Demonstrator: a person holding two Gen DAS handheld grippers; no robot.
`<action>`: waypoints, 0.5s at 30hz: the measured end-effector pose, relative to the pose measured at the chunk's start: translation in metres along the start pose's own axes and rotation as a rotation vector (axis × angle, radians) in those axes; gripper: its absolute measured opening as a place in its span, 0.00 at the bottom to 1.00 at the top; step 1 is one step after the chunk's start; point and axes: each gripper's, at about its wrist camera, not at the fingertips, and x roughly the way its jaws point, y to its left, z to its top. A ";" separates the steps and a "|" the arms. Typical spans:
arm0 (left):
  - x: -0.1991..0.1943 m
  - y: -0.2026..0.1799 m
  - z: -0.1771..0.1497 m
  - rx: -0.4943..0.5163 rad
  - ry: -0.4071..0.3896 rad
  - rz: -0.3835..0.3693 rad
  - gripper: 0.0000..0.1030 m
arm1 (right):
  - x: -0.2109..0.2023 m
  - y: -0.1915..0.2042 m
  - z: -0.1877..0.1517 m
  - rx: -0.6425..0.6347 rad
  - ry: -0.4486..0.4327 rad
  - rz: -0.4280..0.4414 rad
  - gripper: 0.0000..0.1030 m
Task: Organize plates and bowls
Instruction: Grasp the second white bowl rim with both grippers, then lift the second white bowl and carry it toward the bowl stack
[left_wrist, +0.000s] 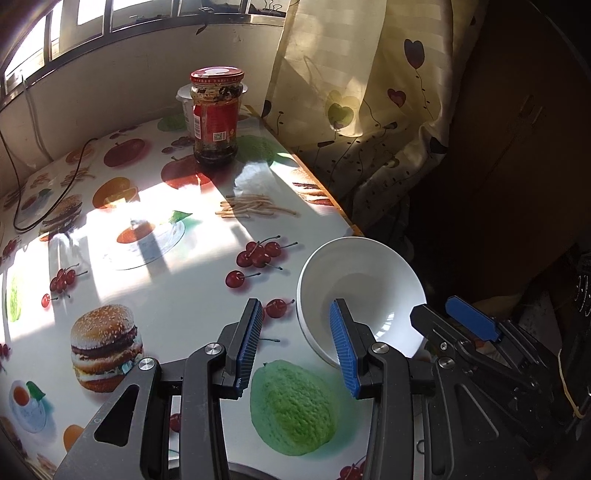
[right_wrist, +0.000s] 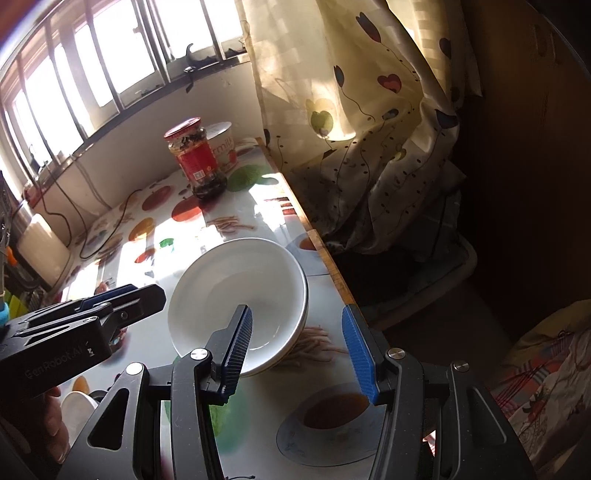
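A stack of white bowls (left_wrist: 360, 291) stands on the printed tablecloth near the table's right edge; it also shows in the right wrist view (right_wrist: 236, 291). My left gripper (left_wrist: 297, 345) is open, its right finger over the bowl's near rim, its left finger outside the bowl. My right gripper (right_wrist: 301, 356) is open, its left finger over the bowl's near rim, its right finger outside to the right. The right gripper shows in the left wrist view (left_wrist: 454, 325), just right of the bowl. The left gripper shows in the right wrist view (right_wrist: 122, 299), left of the bowl.
A glass jar with a red lid (left_wrist: 216, 114) stands at the far side, a white cup (left_wrist: 184, 103) behind it. The table's right edge (left_wrist: 325, 195) runs beside a hanging curtain (left_wrist: 369, 110). A black cable (left_wrist: 48, 184) lies at the far left. A white object (right_wrist: 75, 406) lies at the lower left.
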 end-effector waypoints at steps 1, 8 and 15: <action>0.003 0.000 0.000 0.000 0.007 0.001 0.38 | 0.002 -0.001 0.000 0.000 0.000 0.001 0.50; 0.017 -0.006 -0.002 0.023 0.033 0.037 0.38 | 0.012 -0.001 0.000 -0.012 0.013 -0.009 0.49; 0.024 -0.011 -0.002 0.028 0.039 0.040 0.38 | 0.017 -0.001 0.001 -0.024 0.020 -0.012 0.40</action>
